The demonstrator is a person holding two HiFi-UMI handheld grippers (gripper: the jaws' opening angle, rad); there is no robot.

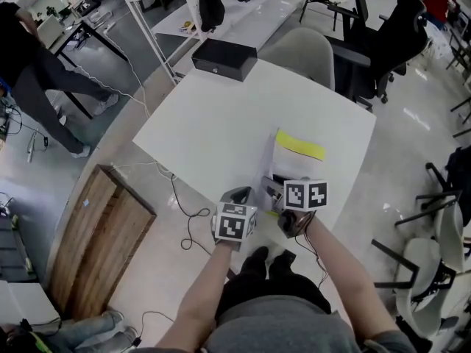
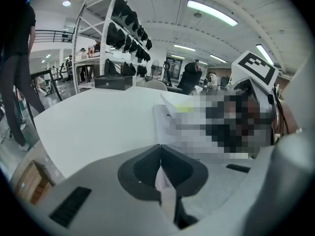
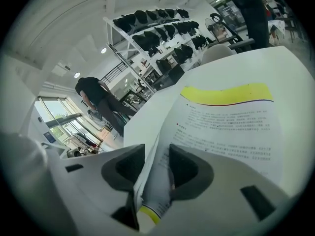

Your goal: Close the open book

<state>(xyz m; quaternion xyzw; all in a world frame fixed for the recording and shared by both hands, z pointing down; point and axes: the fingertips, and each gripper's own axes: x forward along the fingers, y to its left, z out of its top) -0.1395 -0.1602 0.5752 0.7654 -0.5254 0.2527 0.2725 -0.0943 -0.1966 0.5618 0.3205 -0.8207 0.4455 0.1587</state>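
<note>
The open book (image 1: 298,157) lies on the white table (image 1: 213,131) near its front edge, its right page headed by a yellow band. In the right gripper view the printed page (image 3: 231,122) spreads ahead, and a few lifted leaves stand loosely between the parted jaws of my right gripper (image 3: 156,154). From the head view, my right gripper (image 1: 278,186) sits at the book's near edge. My left gripper (image 1: 239,195) is just left of the book, its jaws (image 2: 160,154) shut on a thin white page edge. The book (image 2: 170,119) shows ahead, partly behind a mosaic patch.
A black box (image 1: 224,59) sits on the table's far corner. A grey chair (image 1: 302,50) and a black office chair (image 1: 397,35) stand behind the table. A wooden panel (image 1: 103,234) and cables lie on the floor at left, where a person (image 1: 29,72) stands.
</note>
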